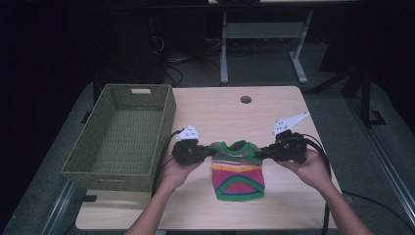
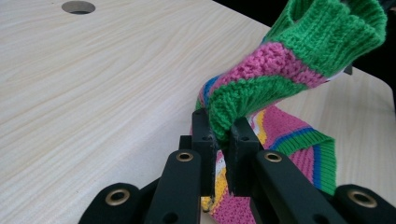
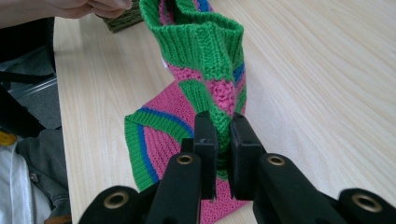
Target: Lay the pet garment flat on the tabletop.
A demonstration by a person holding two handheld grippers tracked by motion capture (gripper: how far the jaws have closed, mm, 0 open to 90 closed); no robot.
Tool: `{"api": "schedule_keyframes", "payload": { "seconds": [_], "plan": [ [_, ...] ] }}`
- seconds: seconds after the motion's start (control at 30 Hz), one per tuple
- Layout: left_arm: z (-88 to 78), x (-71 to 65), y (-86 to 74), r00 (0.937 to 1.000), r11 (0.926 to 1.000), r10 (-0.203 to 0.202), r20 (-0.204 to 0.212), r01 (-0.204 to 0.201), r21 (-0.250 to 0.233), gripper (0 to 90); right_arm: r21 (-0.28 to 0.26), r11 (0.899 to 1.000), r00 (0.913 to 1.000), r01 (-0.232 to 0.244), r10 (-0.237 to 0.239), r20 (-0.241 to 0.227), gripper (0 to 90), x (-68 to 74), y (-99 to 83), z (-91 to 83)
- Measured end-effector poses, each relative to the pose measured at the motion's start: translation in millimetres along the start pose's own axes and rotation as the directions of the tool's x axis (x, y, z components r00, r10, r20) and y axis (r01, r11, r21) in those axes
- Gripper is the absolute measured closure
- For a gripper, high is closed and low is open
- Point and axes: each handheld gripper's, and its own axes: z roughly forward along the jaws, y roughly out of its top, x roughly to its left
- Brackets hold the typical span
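So at this point both grippers had a grip on the small striped knitted sweater in pink, green, blue and yellow [image 1: 238,169], one at each shoulder. The left gripper [image 1: 211,151] was clamped tight on a fold of the green-and-pink knit, which you could see pinched between its black jaws in the left gripper view [image 2: 243,100], and the right gripper [image 1: 259,153] was pinching the other side the same way [image 3: 217,100]. The sweater sat near the front middle of the pale wooden table [image 1: 274,105], top edge lifted a bit and stretched between the two grippers, with the bottom hem resting flat on the wood. The green woven rectangular basket [image 1: 122,134] was off to the left, partly hanging over the table edge, and looked empty. My read was that this was the lift-and-spread bit before folding it or dropping it in the basket. To do that well, I'd have kept both hands level with each other so the neckline stayed taut but not overstretched, since knit like this sags and twists easily. Both grips were thin pinches near the edge, so yanking sideways could have pulled the fabric out. Raising both together, slow and even, until the hem cleared the table seemed the safer bet.
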Motion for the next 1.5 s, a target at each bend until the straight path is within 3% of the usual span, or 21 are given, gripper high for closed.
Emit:
{"api": "schedule_keyframes", "payload": {
  "seconds": [0.47, 0.73, 0.83, 0.87, 1.03, 1.5],
  "plan": [
    [18.9, 9.2, -1.5, 0.9981, 0.9986, -0.048, -0.039, 0.049, 0.021, 83.6, -0.008, 0.998, 0.9973, -0.055, 0.056, 0.047, 82.2, -27.7, -1.8, 8.5],
    [24.1, 12.2, -0.9, 0.9977, 0.9979, -0.045, -0.052, 0.047, 0.043, 83.6, -0.005, 0.996, 0.9956, -0.084, 0.084, 0.04, 81.8, -44.3, -0.3, 15.4],
    [25.1, 14.0, -1.5, 0.997, 0.9973, -0.059, -0.051, 0.061, 0.041, 83.5, -0.005, 0.996, 0.9945, -0.092, 0.092, 0.049, 81.7, -45.9, -0.4, 16.9],
    [26.1, 14.9, -2.3, 0.9958, 0.9959, -0.084, -0.037, 0.085, 0.029, 83.4, -0.013, 0.996, 0.994, -0.093, 0.094, 0.057, 81.8, -46.1, -1.2, 18.2],
    [29.9, 13.9, -1.0, 0.9955, 0.9963, -0.075, -0.058, 0.077, 0.038, 83.4, -0.011, 0.994, 0.9921, -0.105, 0.105, 0.068, 81.8, -50.9, -1.9, 22.3],
    [41.6, 22.4, -3.1, 0.9894, 0.9919, -0.109, -0.097, 0.114, 0.055, 82.8, -0.027, 0.988, 0.9845, -0.154, 0.156, 0.081, 81.7, -67.8, -7.3, 33.0]
  ]
}}
